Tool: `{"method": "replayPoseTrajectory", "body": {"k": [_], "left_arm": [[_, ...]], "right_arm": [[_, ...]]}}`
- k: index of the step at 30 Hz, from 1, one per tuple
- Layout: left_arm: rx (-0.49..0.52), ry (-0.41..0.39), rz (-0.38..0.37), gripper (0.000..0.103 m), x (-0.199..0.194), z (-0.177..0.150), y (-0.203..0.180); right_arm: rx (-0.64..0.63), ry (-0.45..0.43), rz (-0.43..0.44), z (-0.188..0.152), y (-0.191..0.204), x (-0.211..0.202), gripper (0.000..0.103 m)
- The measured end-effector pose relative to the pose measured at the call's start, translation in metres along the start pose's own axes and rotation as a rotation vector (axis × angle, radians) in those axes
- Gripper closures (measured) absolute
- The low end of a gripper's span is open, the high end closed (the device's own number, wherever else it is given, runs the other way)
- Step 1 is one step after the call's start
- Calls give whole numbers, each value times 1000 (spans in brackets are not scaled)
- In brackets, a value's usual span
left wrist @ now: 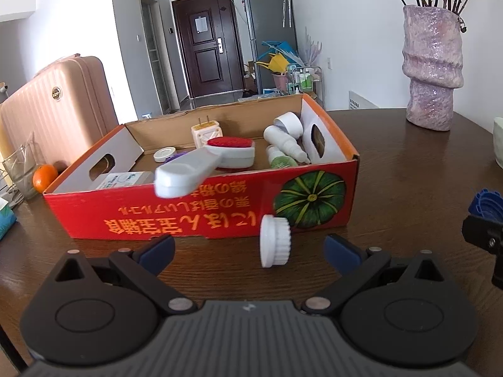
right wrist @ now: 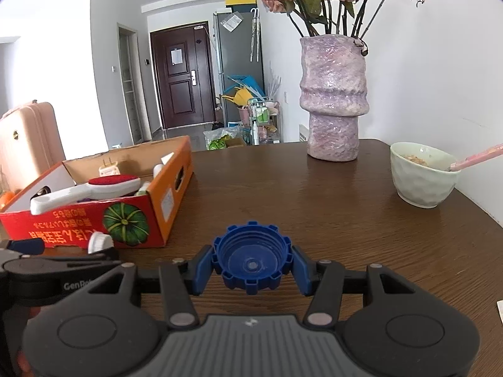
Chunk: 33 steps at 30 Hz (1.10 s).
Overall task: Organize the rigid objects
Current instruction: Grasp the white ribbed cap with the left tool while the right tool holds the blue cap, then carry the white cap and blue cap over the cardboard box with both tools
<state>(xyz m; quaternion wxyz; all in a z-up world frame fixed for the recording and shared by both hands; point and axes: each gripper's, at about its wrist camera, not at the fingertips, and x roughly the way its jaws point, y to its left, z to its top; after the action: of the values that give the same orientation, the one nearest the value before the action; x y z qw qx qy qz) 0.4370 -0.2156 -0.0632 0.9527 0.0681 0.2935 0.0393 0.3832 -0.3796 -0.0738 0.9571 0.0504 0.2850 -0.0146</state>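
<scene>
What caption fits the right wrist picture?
Right gripper holds a blue cap above the table, red box nearby.

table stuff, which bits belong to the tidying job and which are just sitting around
Part of the job:
- blue cap, held in the right gripper
- white ribbed cap on the table in front of the open left gripper
- cardboard box with the lint brush, plug and bottles

Just lying about:
- purple vase
- green bowl
- orange
- suitcase
</scene>
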Motion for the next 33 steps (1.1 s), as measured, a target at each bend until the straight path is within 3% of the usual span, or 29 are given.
{"method": "replayPoseTrajectory", "body": {"k": [6,9,13,15,16,17,19,33], "left_arm": [[-3,11,-9,4,8,3,-9],[2,26,-20,17,13,4,-13],[-13,55,-33,41,19,4,-13],[-23,74,-51,60,22,5,-11],[-25,87,-65,75,23,5,-9],[-26,95,-75,83,24,4,-8],[-29,92,-87,88,23,3,-6],[-18,29,-135,88,-8,-7,16]], "right_arm": [[7,-4,-10,1,-4,3,51],[3,3,-15,0,-4,5,51],[-4,7,-22,-1,-2,7,51],[-7,8,-24,-1,-1,8,51],[-8,8,-24,-1,-1,7,51],[-10,8,-25,-1,-1,7,51],[-8,8,-26,-1,-1,7,51],[-27,-34,-27,-5,6,-1,51]]}}
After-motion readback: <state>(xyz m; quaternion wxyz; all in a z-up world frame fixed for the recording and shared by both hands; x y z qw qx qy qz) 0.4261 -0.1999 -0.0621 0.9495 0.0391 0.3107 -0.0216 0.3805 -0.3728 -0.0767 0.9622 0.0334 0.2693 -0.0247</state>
